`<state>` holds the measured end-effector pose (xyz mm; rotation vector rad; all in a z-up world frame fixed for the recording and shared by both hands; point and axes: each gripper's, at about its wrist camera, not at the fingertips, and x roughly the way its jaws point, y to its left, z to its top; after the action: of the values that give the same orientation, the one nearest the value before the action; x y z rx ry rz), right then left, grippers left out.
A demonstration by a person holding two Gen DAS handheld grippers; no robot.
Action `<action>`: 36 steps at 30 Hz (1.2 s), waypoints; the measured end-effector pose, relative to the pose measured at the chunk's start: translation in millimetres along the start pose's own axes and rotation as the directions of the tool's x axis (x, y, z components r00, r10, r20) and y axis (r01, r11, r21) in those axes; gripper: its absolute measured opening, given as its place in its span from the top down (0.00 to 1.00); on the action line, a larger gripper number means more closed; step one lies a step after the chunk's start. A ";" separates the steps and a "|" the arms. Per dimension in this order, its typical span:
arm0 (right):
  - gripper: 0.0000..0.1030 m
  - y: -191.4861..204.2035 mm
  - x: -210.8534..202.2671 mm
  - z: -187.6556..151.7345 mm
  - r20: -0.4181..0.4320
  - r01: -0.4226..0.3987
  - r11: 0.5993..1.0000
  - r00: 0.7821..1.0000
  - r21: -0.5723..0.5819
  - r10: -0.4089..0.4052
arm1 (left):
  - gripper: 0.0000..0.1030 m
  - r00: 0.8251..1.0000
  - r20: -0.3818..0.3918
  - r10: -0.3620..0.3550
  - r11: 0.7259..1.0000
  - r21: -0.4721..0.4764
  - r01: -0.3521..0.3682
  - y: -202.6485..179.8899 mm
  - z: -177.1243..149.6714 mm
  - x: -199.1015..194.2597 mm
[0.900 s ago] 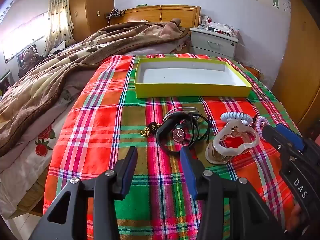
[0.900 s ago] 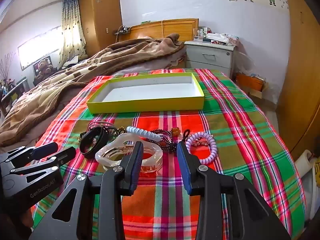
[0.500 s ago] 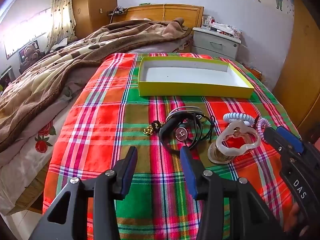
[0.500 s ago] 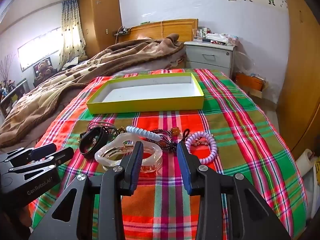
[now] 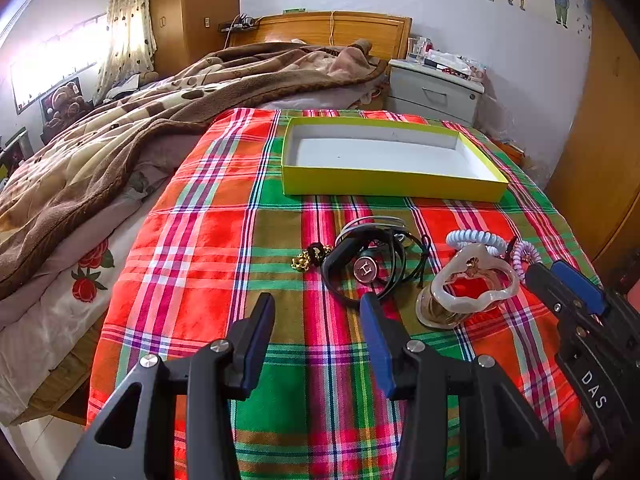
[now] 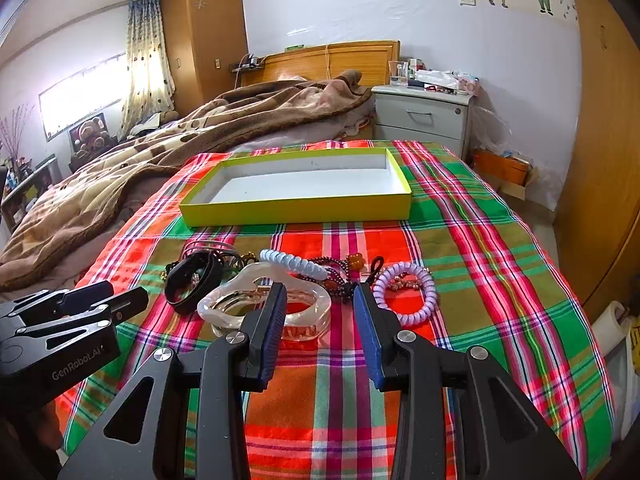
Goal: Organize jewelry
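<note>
Jewelry (image 6: 304, 288) is heaped on the plaid cloth (image 6: 480, 280), in front of the yellow box (image 6: 296, 212), which lies further up the bed and is seen to hold nothing. Little is changed from a moment ago: in the left wrist view the scene is shifted a little rightward and the box is seen from slightly closer, while the right wrist view is matched almost exactly by the earlier one. No piece is displaced — the heap keeps its layout.

Both tools are held with their jaws well apart and nothing between them. The left gripper (image 5: 318, 320) is poised over bare cloth just short of the black strap bracelet (image 5: 360, 268), with the small gold trinket (image 5: 302, 260) to its left. The right gripper (image 6: 320, 304) is hung just in front of the clear wavy bangle (image 6: 272, 308), with the lilac spiral hair tie (image 6: 408, 292) just beside its right finger; the pale blue spiral tie (image 6: 296, 262) and the dark bead string (image 6: 332, 276) are tangled behind (how these are interlocked cannot be told).

Sorting is judged not yet begun — the small drift of the left tool reads as lining up, probably on the black bracelet. Tangled strands could be dragged along when one piece is lifted.
</note>
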<state>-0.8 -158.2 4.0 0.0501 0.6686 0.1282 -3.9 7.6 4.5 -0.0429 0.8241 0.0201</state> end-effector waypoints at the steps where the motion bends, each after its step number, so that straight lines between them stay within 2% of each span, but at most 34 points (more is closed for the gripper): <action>1: 0.65 0.3 -0.7 -0.4 0.002 0.000 1.000 1.000 0.001 0.000 | 0.55 1.000 -0.001 -0.001 1.000 0.000 0.001 -0.1 0.4 -0.2; 36: 0.65 4.2 -3.9 0.5 0.001 -0.002 1.000 1.000 -0.001 0.002 | 0.55 1.000 0.005 -0.008 1.000 0.001 0.008 1.0 1.2 -5.5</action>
<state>-4.0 -154.6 7.1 0.0497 0.6677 0.1310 -6.8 8.7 9.3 -0.0458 0.8192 0.0120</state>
